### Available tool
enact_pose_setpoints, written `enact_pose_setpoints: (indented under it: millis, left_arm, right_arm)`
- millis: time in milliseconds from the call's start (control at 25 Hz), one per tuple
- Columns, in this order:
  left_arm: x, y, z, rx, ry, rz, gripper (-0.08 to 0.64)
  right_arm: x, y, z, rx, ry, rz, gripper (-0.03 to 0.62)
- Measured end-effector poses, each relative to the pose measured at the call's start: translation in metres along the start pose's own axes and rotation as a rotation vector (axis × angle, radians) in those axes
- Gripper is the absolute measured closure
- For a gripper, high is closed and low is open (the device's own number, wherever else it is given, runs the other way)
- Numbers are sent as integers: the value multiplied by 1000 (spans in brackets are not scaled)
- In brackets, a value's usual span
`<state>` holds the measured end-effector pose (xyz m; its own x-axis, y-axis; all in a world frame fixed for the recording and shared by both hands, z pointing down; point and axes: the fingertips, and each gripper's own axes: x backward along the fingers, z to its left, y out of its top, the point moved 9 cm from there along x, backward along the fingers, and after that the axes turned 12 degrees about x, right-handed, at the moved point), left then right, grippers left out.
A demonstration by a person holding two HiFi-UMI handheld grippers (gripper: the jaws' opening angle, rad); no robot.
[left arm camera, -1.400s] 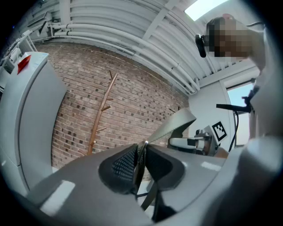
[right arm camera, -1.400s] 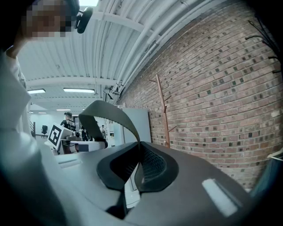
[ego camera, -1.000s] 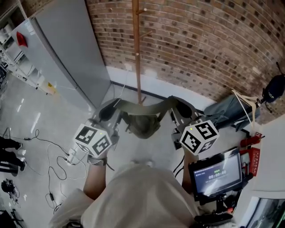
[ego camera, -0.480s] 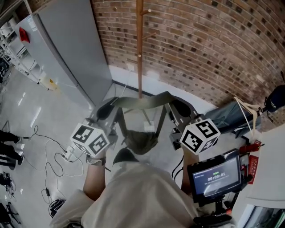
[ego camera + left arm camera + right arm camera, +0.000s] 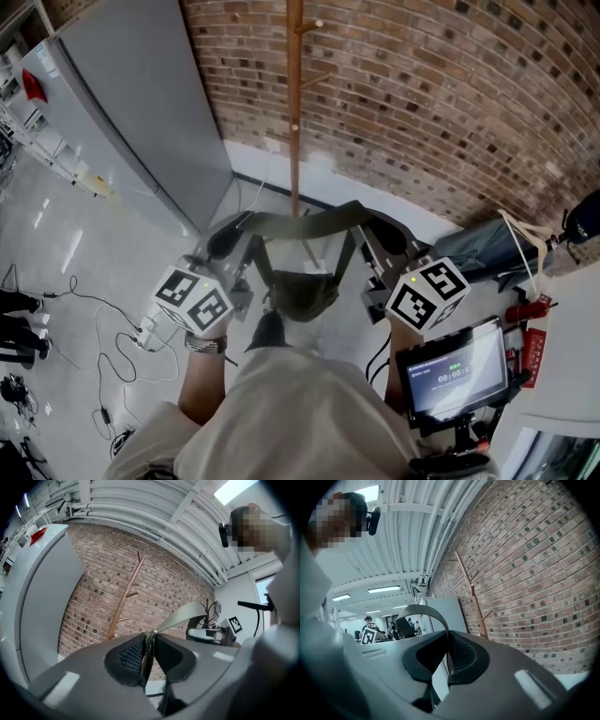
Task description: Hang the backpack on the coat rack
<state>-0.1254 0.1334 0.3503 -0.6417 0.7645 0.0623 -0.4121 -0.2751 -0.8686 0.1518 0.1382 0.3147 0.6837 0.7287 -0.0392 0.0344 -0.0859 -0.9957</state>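
Ahead of you in the head view, the coat rack [image 5: 295,112] stands upright against the brick wall [image 5: 450,103], and its pole falls midway between your two hands. The backpack [image 5: 302,291] hangs clear of the floor beneath its strap [image 5: 300,220]. The strap spans left to right from the left gripper [image 5: 242,230] to the right gripper [image 5: 373,232]. Its long axis lies crosswise to the pole, on the near side of it. Neither gripper is clearly nearer the rack. Count one backpack, one coat rack, one stretched strap and two grippers. At least three pegs [image 5: 319,75] show on the pole, all beyond the strap. Judge the coming move as a carry away from you and upward to bring the strap over a peg.

Left gripper view: the left gripper [image 5: 147,651] is clamped on the strap [image 5: 187,613], which leaves the jaws toward the right. The coat rack [image 5: 124,599] leans far and slightly left of the jaw line, and two of its pegs show.

Right gripper view: the right gripper [image 5: 446,653] is clamped on the strap [image 5: 424,613], which arcs away to the left. The coat rack [image 5: 471,597] lies far and just right of the jaws.
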Motion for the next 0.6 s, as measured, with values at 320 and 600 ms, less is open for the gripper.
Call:
enact_pose_setpoints:
  millis: [320,600]
  left_arm:
    - [-51,22,63,27,-64,43,515]
    - [-94,44,116,36,-92,94,515]
  right_arm:
    - [-54,-3,-36,-72,-42,-15,583]
    - [-105,-4,-64,-102,-95,-9,583]
